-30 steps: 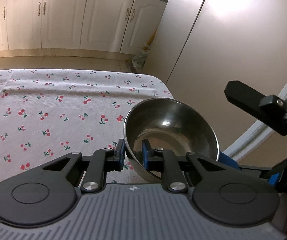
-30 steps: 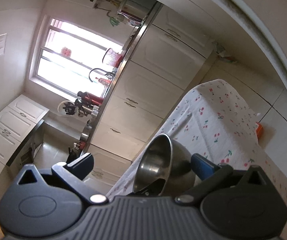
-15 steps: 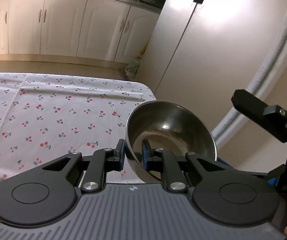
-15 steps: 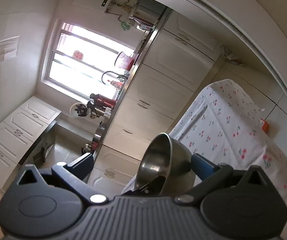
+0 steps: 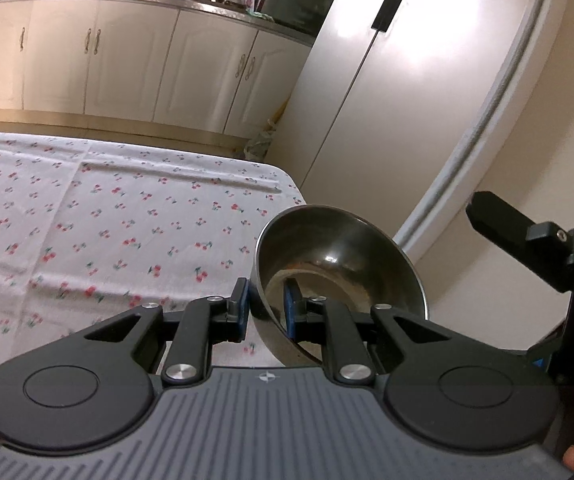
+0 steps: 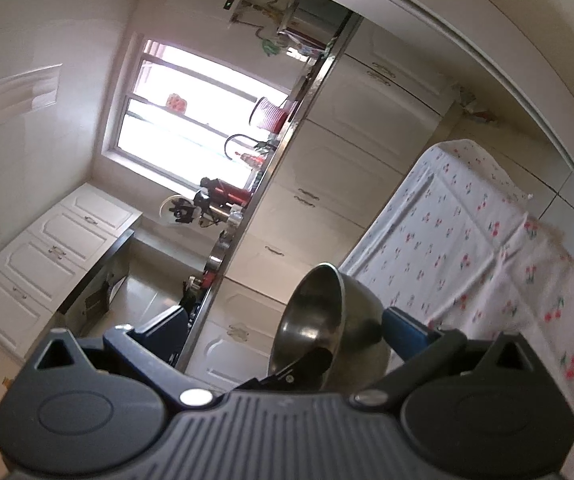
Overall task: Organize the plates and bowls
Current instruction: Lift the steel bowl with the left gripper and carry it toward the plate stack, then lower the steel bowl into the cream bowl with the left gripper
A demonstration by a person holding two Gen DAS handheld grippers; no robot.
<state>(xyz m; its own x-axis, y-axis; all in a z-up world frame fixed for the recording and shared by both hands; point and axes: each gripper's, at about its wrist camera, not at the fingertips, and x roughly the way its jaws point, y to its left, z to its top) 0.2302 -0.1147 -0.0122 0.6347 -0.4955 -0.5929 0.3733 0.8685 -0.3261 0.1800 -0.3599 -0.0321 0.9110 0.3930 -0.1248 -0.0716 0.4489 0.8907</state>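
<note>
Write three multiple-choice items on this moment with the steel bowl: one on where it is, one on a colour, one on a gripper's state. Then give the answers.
1. Where is the steel bowl?
A. flat on the tablecloth
B. held tilted in the air beside the table's edge
C. on the kitchen counter

2. What colour are the pads on the left gripper's fingers?
A. blue
B. yellow
C. green

3. How does the left gripper stand on the bowl?
A. open, well clear of it
B. shut on its rim, one finger inside and one outside
C. shut on nothing

Answers:
1 B: the bowl hangs tilted, with the cherry-print tablecloth beneath and to its left.
2 A: a blue pad shows beside the bowl's wall.
3 B: the fingers pinch the wall near the rim, while the right gripper is spread wide around the bowl.
</note>
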